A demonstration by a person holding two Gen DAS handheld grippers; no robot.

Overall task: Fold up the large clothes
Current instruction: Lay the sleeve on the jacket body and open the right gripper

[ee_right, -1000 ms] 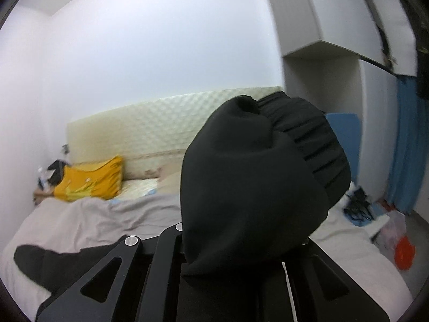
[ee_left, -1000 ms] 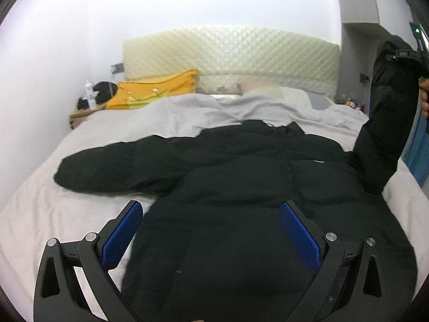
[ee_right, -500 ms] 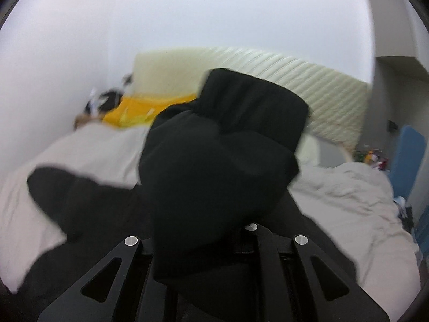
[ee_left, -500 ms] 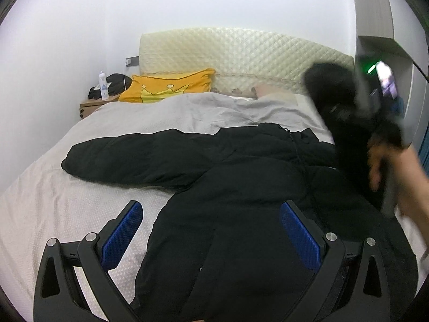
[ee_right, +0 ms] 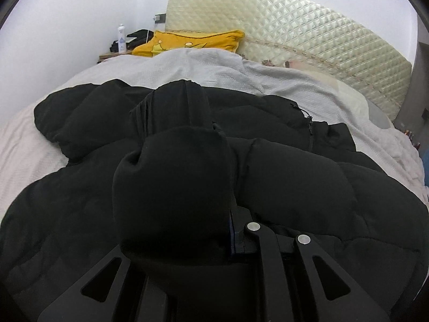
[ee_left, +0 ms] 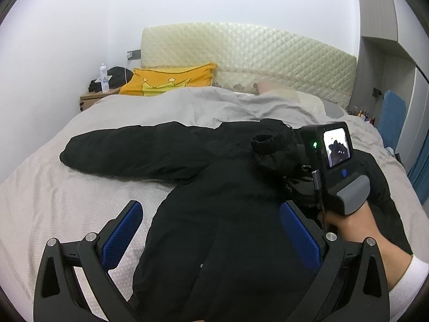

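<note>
Now R gripper [ee_right: 187,241], clamped on the sleeve cuff [ee_right: 171,185], has swung down onto the black puffer jacket [ee_left: 228,228] at frame centre: first fold nearly laid. L gripper [ee_left: 211,238] wide open, empty.

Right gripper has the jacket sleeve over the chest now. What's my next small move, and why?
Probably lower the right gripper a touch and release. Its cuff already sits over the middle of the black jacket, the sleeve is bunched between the closed jaws, and the left gripper hangs open and idle, with the other sleeve unfolded on the bed.
</note>
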